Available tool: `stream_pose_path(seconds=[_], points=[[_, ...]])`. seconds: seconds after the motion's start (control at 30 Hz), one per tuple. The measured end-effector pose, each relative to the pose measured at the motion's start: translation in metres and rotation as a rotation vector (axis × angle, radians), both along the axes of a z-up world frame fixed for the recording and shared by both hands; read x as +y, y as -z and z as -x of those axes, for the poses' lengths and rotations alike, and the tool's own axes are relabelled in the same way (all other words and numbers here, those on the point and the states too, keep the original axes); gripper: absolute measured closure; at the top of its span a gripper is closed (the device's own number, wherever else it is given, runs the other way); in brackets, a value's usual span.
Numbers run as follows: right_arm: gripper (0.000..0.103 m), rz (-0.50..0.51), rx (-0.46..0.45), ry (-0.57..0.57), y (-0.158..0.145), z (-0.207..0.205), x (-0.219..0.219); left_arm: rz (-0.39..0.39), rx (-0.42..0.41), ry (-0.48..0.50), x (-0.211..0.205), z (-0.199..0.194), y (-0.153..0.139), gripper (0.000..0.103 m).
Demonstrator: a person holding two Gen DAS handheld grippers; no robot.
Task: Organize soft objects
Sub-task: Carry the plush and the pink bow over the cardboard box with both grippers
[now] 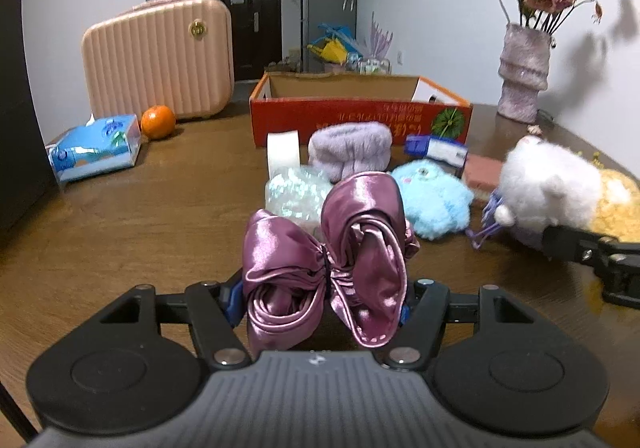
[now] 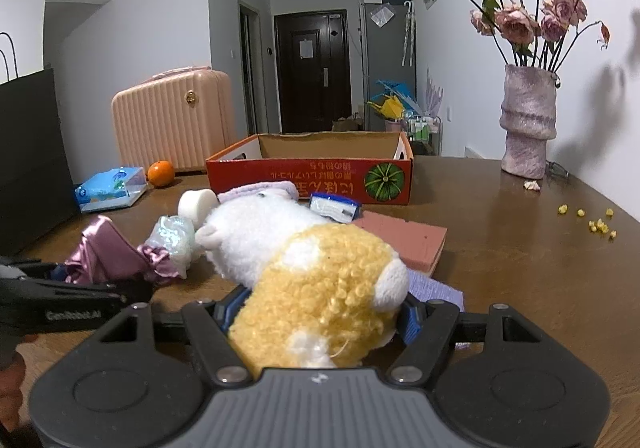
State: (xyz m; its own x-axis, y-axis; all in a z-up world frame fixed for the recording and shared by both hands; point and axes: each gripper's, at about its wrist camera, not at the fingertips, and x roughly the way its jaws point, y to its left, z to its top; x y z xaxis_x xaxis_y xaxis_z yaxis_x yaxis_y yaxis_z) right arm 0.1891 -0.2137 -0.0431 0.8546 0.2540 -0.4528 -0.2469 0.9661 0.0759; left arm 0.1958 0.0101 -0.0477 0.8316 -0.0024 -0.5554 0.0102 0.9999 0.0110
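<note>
My left gripper [image 1: 320, 300] is shut on a pink satin bow [image 1: 328, 248], which sits up between its fingers above the wooden table [image 1: 160, 228]. My right gripper [image 2: 320, 312] is shut on a yellow and white plush toy [image 2: 320, 268]; the toy's white half stretches forward over the table. In the left wrist view that plush toy [image 1: 548, 184] is at the right. Behind the bow lie a blue plush [image 1: 434, 200], a lavender fuzzy band [image 1: 350, 152] and a shimmery crinkled bundle [image 1: 296, 192]. An open red cardboard box [image 1: 360, 116] stands beyond them.
A tape roll [image 1: 283, 148], a blue-white packet [image 1: 436, 148] and a pink block [image 1: 482, 170] lie before the box. Vase of dried roses [image 1: 524, 72] at the right; tissue pack [image 1: 96, 148], orange [image 1: 158, 121] and pink suitcase [image 1: 160, 56] at the left. A black bag [image 2: 32, 160] stands far left.
</note>
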Motion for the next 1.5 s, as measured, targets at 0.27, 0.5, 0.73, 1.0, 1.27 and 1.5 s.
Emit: stream_pose_path(seconds=[0.27,0.5,0.73,1.0,1.27,1.5], points=[[0.032,0.010,-0.031,0.006,-0.009,0.000,-0.001,0.005,-0.077,0.011,-0.003,0.009,-0.023,0.037],[0.032,0.018,-0.057,0.010,-0.015,-0.006,-0.002,0.007,-0.114,0.011,-0.004,0.005,-0.035,0.037],[0.032,0.020,-0.092,0.011,-0.025,-0.016,-0.002,0.001,-0.153,0.009,-0.004,-0.004,-0.048,0.037],[0.032,0.020,-0.120,0.029,-0.036,-0.035,-0.003,-0.002,-0.196,0.001,-0.004,-0.016,-0.061,0.037],[0.032,0.019,-0.144,0.045,-0.046,-0.062,-0.005,0.010,-0.223,-0.006,-0.005,-0.035,-0.074,0.037],[0.032,0.022,-0.146,0.046,-0.051,-0.083,-0.001,0.020,-0.237,-0.011,-0.004,-0.056,-0.083,0.037]])
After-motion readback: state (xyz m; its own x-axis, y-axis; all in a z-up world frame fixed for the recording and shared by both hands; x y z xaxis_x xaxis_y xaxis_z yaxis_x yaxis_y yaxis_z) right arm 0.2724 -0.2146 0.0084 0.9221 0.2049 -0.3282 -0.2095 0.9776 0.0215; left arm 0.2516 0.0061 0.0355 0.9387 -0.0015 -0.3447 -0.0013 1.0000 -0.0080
